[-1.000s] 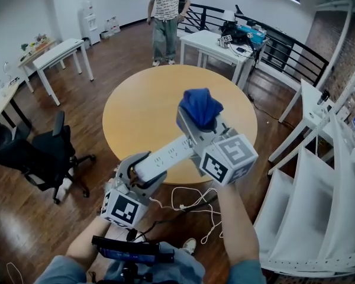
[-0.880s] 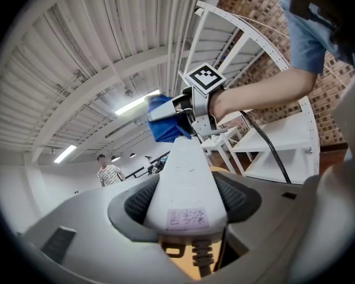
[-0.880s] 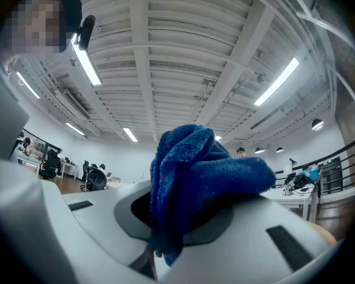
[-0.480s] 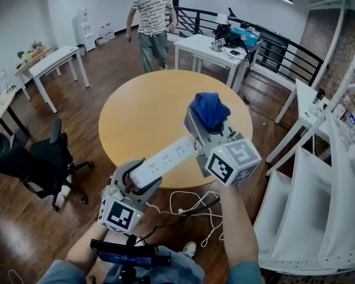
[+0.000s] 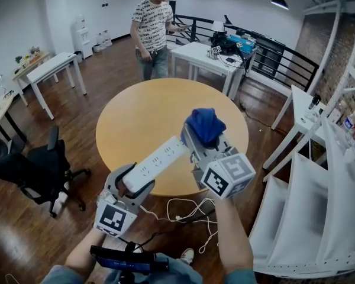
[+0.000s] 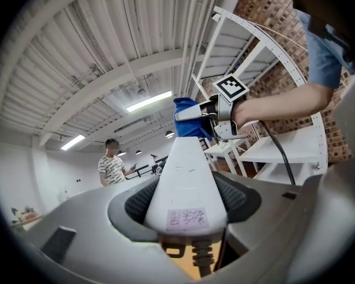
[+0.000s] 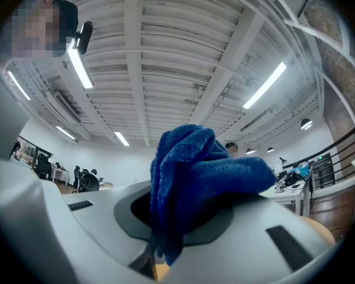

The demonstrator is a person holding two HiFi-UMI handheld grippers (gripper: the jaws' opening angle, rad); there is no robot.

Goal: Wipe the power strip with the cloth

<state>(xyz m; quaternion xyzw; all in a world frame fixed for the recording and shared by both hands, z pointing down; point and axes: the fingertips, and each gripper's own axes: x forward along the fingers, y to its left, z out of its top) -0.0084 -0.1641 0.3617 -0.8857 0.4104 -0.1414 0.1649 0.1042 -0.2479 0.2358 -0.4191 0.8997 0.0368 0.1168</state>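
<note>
Right now we hold both things in the air above the round bench [image 5: 136, 108], with nothing resting on it. The left gripper [image 5: 132, 181] has its fingers clamped on the cord end of the power strip [image 5: 157, 161]. The strip runs out ahead of those fingers, sockets upward, toward the right gripper [image 5: 205, 145]. The right fingers are closed on the blue cloth [image 5: 205, 125], whose bunched bulk stands out past their tips. The strip's far end reaches the right fingers just under that bundle, and we cannot tell whether cloth and strip touch.

To wipe well, we judge that the cloth's loose bulk, not the hard fingers, should press on the socket face. Strokes should run along the strip's length toward the left fingers, with a firm clamp there so the strip does not pivot. The white cord [image 5: 189, 201] hanging below the left fingers needs slack.

Counting, we find one power strip, one cloth, two grippers, one cord, one bench beneath the fingers, and one person [image 5: 151, 28] standing well beyond them.
</note>
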